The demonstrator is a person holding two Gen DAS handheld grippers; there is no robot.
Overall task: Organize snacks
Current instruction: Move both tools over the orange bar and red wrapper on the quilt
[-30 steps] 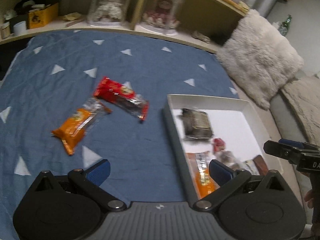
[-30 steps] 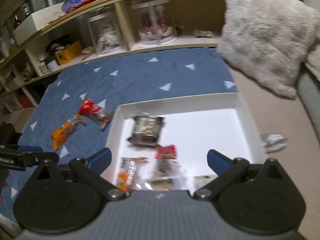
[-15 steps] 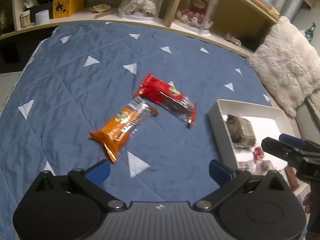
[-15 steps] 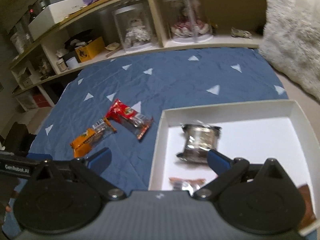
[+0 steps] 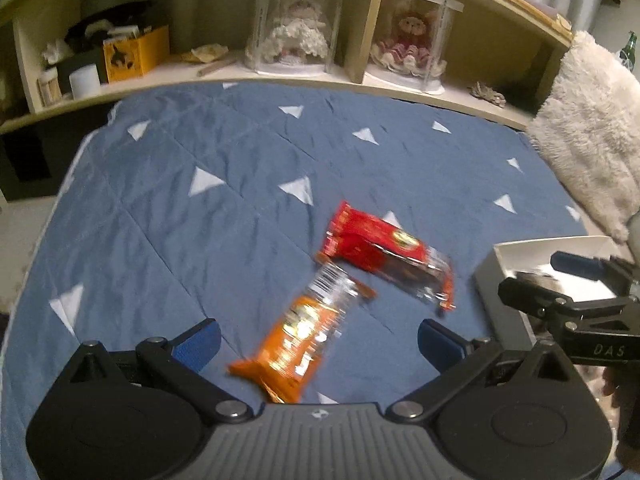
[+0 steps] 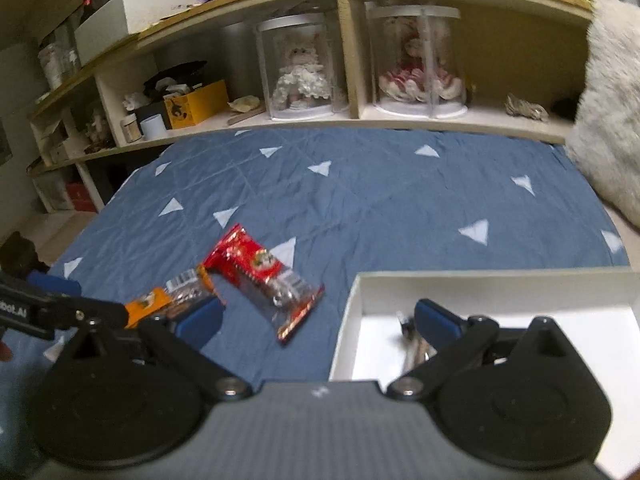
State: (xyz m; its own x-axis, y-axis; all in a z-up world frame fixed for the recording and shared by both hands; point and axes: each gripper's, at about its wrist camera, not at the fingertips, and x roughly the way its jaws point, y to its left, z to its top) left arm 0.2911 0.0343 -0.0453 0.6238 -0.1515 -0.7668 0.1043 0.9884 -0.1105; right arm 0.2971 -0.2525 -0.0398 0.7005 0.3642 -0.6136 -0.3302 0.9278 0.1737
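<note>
left tongs (image 5: 318, 344) agape above orange snack (image 5: 298, 344)

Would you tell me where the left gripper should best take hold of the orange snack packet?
Probably across its narrow middle: the orange snack packet lies flat on the blue quilt, lengthwise between the open left gripper fingers. Come straight down from above.

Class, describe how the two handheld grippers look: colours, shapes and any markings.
Both are black. The left gripper has two round discs, angled link arms with silver pivot bolts, a grey ribbed centre and blue-padded fingers. The right gripper is built the same; seen from the left camera, its side bears white letters "DAS".
</note>
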